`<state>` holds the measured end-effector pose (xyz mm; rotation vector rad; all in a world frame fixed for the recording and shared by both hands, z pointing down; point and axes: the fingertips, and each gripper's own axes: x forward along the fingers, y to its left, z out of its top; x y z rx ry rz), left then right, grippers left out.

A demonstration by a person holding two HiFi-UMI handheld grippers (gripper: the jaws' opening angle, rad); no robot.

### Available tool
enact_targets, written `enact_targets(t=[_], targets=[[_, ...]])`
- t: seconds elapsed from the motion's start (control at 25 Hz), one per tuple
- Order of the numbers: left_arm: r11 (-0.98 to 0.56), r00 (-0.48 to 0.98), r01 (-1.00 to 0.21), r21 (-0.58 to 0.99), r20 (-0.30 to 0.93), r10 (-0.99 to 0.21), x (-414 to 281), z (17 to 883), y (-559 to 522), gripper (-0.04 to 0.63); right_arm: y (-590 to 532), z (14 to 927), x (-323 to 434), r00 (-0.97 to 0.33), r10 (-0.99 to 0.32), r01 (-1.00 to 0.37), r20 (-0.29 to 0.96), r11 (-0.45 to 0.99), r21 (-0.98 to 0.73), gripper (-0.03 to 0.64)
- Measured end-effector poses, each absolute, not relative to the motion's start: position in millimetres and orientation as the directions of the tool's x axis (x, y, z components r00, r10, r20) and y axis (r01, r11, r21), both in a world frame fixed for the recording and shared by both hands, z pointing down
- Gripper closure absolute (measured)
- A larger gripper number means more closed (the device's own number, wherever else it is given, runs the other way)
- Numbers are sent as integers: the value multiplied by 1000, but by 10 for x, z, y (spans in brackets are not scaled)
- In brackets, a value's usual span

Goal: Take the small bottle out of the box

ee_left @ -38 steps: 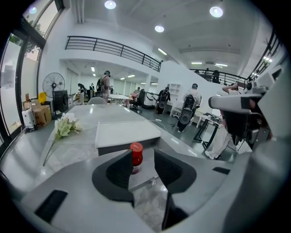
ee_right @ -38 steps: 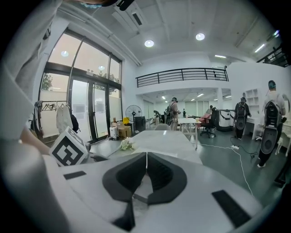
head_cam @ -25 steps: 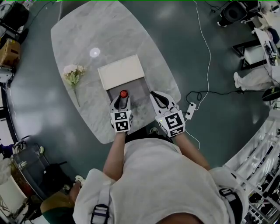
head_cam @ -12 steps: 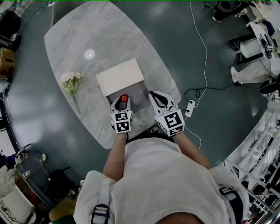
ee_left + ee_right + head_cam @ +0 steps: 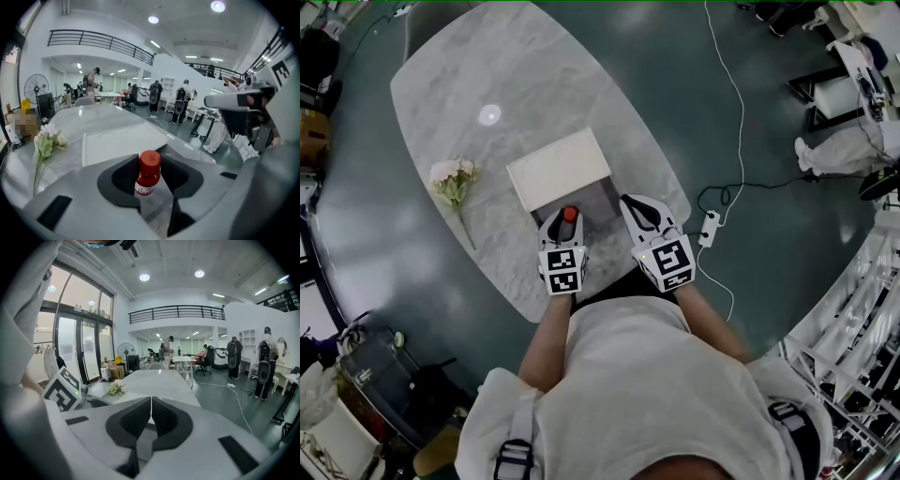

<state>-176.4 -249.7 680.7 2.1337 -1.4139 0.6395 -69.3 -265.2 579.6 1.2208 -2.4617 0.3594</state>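
Observation:
A small bottle [image 5: 149, 171] with a red cap and red contents stands upright between the dark pads of my left gripper [image 5: 149, 174], which is shut on it. In the head view the red-capped bottle [image 5: 569, 214] shows at the tips of the left gripper [image 5: 565, 223], over the near end of the box. The box's white lid [image 5: 558, 169] lies open on the far side, and its grey inside [image 5: 595, 200] shows beside the bottle. My right gripper [image 5: 635, 206] is just right of the box, shut and empty; its jaws [image 5: 151, 416] meet with nothing between them.
The oval marble table [image 5: 478, 66] also carries a bunch of pale flowers [image 5: 453, 175] left of the box. A white cable and power strip [image 5: 707, 228] lie on the floor to the right. People and furniture stand far off in the hall.
The left gripper has drawn back a little toward the person, and the bottle now sits between its fingers. The right gripper has stayed in place.

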Motion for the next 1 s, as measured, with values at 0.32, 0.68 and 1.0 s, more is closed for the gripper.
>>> enact_targets(t=[0.32, 0.68, 1.0], targets=[[-311, 316, -945, 103, 535, -783, -1657, 6100, -2652, 442, -2742, 5641, -737, -641, -664, -740, 385, 669, -77, 589], [-319, 325, -943, 92, 455, -829, -1551, 5465, -2699, 444, -2832, 5287, -794, -702, -648, -691, 296, 721, -60, 589], [-302, 314, -948, 94, 400, -861, -1520, 5136, -2647, 446, -2784, 4956, -821, -731, -642, -665, 232, 746, -34, 589]])
